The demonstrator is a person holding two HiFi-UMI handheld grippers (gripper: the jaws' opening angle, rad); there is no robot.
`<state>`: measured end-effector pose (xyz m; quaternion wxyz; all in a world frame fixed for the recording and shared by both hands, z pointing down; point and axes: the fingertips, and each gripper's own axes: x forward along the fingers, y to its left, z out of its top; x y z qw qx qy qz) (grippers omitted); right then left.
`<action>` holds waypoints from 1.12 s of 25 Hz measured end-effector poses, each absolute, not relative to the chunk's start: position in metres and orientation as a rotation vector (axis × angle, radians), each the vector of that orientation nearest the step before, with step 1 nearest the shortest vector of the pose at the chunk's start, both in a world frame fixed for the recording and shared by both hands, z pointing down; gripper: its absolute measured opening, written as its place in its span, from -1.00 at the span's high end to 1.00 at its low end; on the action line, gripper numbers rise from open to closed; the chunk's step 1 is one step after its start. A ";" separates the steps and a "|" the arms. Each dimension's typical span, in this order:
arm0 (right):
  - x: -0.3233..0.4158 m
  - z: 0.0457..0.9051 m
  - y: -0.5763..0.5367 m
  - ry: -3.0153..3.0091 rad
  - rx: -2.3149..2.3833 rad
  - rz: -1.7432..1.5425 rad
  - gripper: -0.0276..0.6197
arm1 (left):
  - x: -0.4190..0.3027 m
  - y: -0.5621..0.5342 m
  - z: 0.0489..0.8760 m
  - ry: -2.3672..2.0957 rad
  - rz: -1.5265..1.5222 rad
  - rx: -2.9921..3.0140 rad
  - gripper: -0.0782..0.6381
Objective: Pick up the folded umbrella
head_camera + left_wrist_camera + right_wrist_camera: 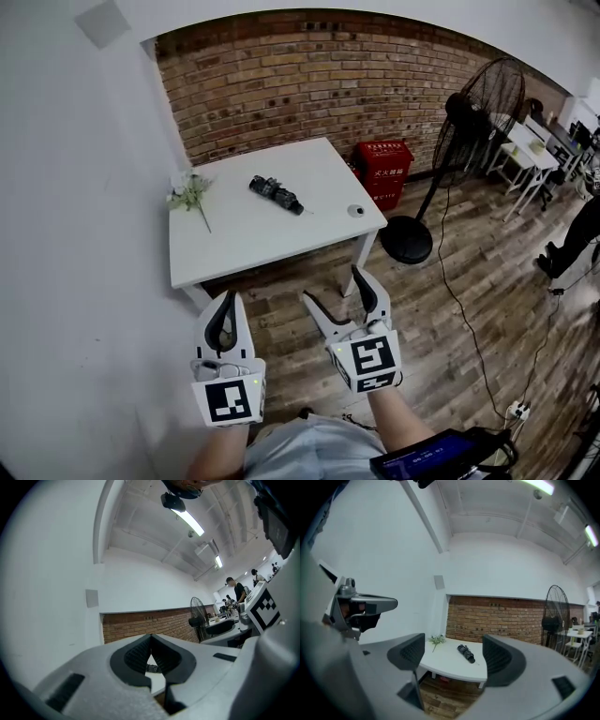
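The umbrella (276, 194) in the middle of the table (253, 234) looks light and squashy, so pinch across its middle with the right gripper (332, 286), now gaping empty; the left gripper (228, 298) has its jaws together on nothing.

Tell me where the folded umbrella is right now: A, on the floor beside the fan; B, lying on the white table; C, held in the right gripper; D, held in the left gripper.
B: the umbrella lies on the white table, well away from both grippers; the right gripper is open and empty, and the left gripper is shut on nothing.
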<state>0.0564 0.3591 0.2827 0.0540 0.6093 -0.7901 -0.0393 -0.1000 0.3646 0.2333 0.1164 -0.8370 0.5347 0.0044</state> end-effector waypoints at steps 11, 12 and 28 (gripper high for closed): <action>0.063 0.288 0.329 -2.368 1.875 -0.106 -0.27 | -0.092 0.329 0.250 1.509 -0.021 -2.461 0.76; 0.065 0.292 0.327 -2.360 1.879 -0.098 -0.27 | -0.090 0.326 0.253 1.504 -0.024 -2.467 0.76; 0.097 0.325 0.231 -2.350 1.843 0.005 -0.26 | -0.060 0.235 0.292 1.555 -0.166 -2.530 0.76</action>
